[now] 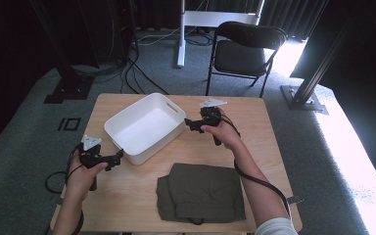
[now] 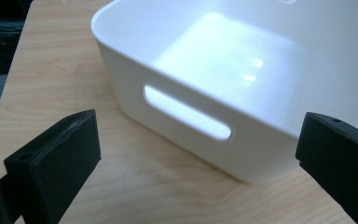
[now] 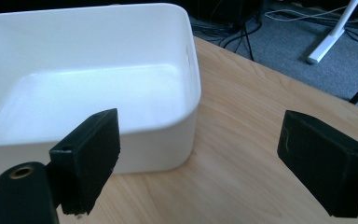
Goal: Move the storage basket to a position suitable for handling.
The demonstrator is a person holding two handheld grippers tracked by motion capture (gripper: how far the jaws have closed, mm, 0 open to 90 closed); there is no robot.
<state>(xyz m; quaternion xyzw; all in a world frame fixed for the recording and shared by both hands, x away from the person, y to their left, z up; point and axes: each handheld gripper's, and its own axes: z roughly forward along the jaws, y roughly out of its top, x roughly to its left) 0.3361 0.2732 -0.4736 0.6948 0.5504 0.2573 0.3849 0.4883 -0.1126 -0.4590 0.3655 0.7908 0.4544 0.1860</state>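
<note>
White bin sits on the wooden table, toward the far left part of the top, turned at an angle to the table edges, nothing inside it. Bin has a slot handle in its short wall, seen up close in the left gripper view.

Left gripper held in the person's left hand just beside the bin's near corner, jaws spread apart, nothing between them; cannot tell if a jaw tip touches the wall. Left gripper view looks at the bin's handle side, jaws wide on both sides of it.

Right gripper in the right hand just off the bin's right wall, pointing at it, jaws apart and holding nothing. Right gripper view has the bin's rounded corner ahead of the jaws.

Folded dark olive cloth lies near the table's front edge, in front of the bin and apart from it.

Black folding chair stands on grey carpet beyond the table, past the bin's far side.
</note>
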